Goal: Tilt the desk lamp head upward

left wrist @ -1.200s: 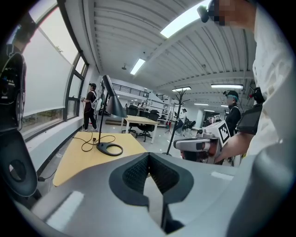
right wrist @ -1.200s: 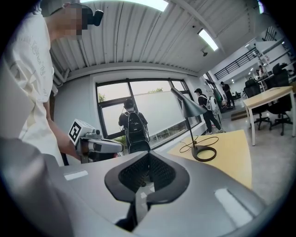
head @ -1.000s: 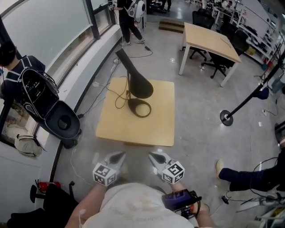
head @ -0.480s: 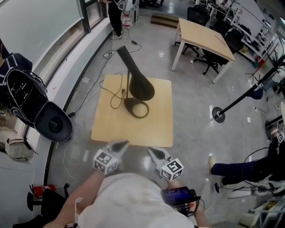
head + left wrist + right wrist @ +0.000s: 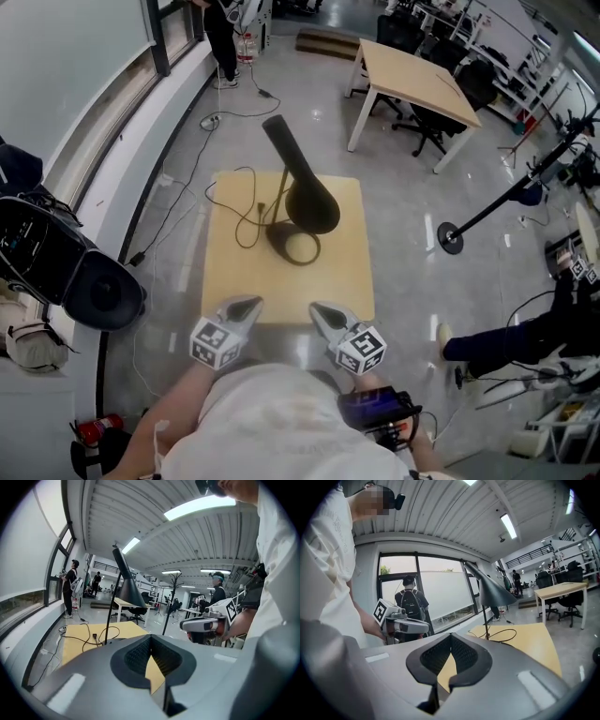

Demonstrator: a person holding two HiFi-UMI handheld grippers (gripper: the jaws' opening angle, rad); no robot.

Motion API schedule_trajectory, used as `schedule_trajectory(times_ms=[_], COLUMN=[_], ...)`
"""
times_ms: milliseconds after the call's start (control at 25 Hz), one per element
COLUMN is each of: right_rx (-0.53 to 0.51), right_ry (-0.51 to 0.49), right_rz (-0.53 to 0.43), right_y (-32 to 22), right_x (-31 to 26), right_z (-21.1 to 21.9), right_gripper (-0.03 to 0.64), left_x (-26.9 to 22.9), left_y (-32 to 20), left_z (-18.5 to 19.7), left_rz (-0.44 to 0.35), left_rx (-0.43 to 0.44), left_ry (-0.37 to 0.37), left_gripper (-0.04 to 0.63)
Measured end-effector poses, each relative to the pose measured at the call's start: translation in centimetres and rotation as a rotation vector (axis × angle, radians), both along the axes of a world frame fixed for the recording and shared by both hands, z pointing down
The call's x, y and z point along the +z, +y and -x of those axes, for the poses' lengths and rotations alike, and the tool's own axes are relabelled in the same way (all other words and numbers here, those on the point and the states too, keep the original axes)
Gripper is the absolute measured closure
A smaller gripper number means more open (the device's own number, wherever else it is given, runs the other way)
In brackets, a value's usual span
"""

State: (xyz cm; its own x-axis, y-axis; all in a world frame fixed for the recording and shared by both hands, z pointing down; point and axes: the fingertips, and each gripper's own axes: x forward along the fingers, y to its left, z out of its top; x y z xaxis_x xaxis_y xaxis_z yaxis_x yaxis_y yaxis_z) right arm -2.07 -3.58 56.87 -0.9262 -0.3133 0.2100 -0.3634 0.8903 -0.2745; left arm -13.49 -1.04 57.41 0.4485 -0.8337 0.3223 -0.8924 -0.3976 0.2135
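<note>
A black desk lamp stands on a small wooden table (image 5: 234,281), with a ring base (image 5: 293,247) and a long cone head (image 5: 305,187) that slopes down toward me. Its cord (image 5: 246,202) loops over the table top. Both grippers hover side by side just short of the table's near edge, well apart from the lamp. My left gripper (image 5: 250,304) is shut and holds nothing, and my right gripper (image 5: 320,308) is the same. The left gripper view has the lamp (image 5: 123,581) ahead and the left gripper's (image 5: 151,643) pads meeting. In the right gripper view the lamp (image 5: 490,590) is ahead of the right gripper (image 5: 451,643).
A bigger wooden desk (image 5: 412,70) with office chairs stands at the back right. A stand with a round base (image 5: 451,237) is on the floor to the right. A black bag (image 5: 66,272) lies at the left by the window wall. A person's legs (image 5: 497,342) are at the right.
My viewpoint has drifted forward and to the left, so the table and lamp sit a little lower and further right in view. Both grippers stay shut in the same place.
</note>
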Motion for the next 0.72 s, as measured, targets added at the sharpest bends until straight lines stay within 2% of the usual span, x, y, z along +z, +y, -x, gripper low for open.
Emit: schedule_trajectory(times_ms=[280,480,720], right_rx=[0.057,0.074,0.110], right_ry=[0.041,0.067,0.047], right_rz=[-0.041,-0.048,-0.041], right_y=[-0.9,-2.2,-5.2], right_x=[0.0,0.4,0.1], right_z=[2.1,1.8,1.3], right_gripper=[0.603,0.603,0.603], left_x=[0.2,-0.2,-0.9], left_y=[-0.4,-1.9,-4.7], left_z=[2.8,3.6,3.5], left_rz=[-0.017,-0.022,-0.014], left_rx=[0.058,0.052,0.056], left_ry=[-0.016,-0.008,-0.009], left_gripper=[0.595,0.594,0.594])
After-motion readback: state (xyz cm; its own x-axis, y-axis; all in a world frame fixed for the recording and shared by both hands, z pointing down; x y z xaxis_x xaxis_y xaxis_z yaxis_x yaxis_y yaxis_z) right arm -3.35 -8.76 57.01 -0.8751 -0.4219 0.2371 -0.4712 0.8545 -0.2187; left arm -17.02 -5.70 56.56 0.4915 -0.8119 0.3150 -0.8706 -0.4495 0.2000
